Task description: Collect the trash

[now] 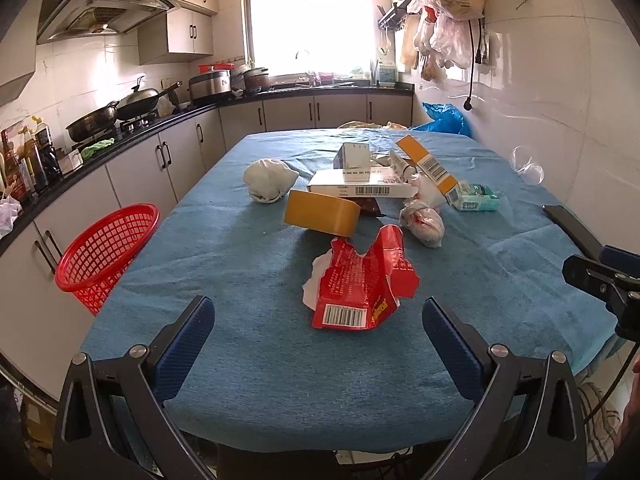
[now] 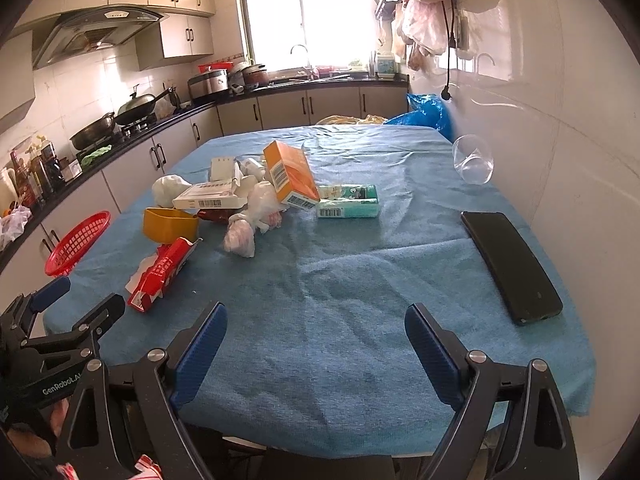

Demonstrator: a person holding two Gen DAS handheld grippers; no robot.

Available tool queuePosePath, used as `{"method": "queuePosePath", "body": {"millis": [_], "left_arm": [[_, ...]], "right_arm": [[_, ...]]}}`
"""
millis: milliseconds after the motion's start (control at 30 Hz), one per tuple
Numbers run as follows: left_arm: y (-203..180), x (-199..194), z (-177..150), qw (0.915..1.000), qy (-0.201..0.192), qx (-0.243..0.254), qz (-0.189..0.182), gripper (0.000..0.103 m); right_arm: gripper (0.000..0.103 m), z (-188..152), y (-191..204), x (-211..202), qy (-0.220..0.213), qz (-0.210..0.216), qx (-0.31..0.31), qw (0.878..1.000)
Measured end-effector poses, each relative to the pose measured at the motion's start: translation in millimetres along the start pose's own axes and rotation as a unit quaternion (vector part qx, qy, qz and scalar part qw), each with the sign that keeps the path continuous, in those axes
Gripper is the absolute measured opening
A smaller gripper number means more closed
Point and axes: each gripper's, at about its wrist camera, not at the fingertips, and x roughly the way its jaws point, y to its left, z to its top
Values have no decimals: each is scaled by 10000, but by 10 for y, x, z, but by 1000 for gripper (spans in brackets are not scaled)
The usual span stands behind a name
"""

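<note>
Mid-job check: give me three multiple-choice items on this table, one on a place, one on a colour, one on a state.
1. Where is the red mesh basket?
A. at the table's left edge
B. by the black phone
C. on the counter

2. What colour is the table cloth?
A. green
B. blue
C. white

3. How is the left gripper?
A. shut on the torn red carton
B. shut, empty
C. open, empty

Key: 1 A, it hangs off the cloth's left side; 2 B, blue fabric covers the table; 3 C, its jaws stand wide apart short of the torn red carton.
</note>
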Motion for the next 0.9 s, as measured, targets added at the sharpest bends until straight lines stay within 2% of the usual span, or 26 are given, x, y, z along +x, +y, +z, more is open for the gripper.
{"method": "queuePosePath", "body": {"millis": [900], "left_arm": [[12, 60, -8, 9999, 74, 30, 81, 103]], "right_arm": [[92, -17, -35, 38, 76, 50, 67, 9999]]}}
